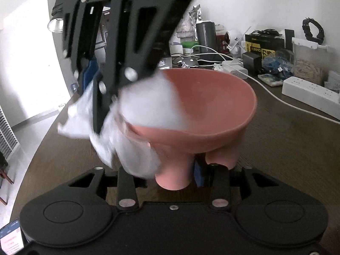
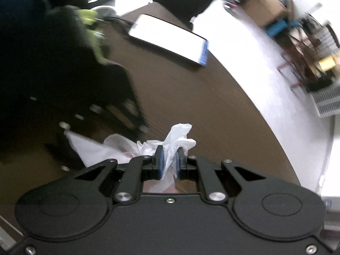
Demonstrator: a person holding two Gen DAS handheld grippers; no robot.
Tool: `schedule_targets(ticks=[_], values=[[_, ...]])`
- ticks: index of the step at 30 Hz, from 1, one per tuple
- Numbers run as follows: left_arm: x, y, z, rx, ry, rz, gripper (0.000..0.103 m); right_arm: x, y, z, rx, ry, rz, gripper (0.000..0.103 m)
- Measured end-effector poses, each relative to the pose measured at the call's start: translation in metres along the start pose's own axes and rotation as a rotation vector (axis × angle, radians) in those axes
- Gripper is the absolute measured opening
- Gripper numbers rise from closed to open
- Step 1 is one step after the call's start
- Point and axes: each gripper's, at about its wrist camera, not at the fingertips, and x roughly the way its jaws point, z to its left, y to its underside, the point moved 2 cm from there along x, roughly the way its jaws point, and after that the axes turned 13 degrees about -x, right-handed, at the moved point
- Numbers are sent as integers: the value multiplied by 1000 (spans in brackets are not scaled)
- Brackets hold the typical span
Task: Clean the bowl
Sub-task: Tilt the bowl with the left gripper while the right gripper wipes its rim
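A pink bowl (image 1: pixel 204 106) with pink legs fills the middle of the left wrist view, held above the brown table. My left gripper (image 1: pixel 191 170) is shut on one of the bowl's legs. My right gripper (image 1: pixel 102 106) comes down from the upper left, shut on a crumpled white tissue (image 1: pixel 136 110) that lies over the bowl's left rim and blurs with motion. In the right wrist view the right gripper (image 2: pixel 170 159) pinches the white tissue (image 2: pixel 176 138) between its blue pads (image 2: pixel 159 159); the left gripper shows as a dark blur at left.
A phone (image 2: pixel 167 38) with a lit screen lies on the brown table (image 2: pixel 201 97) near its curved edge. Behind the bowl are a white power strip (image 1: pixel 310 93), white cables, chargers, boxes and bottles. Another phone (image 1: pixel 10 240) sits at the bottom left.
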Motion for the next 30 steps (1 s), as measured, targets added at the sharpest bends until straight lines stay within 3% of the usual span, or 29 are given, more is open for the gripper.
schedule_targets(ticks=[9, 15, 20, 30], values=[[-5, -3, 4, -9, -3, -3, 37, 1, 65, -14, 161, 48, 121, 11], [-18, -9, 13, 1, -15, -18, 37, -4, 109, 21, 312, 17, 188, 11], [-24, -15, 11, 89, -18, -29, 37, -8, 113, 58, 365, -7, 191, 11], [-26, -16, 3, 240, -13, -25, 37, -17, 82, 114, 364, -64, 120, 12]])
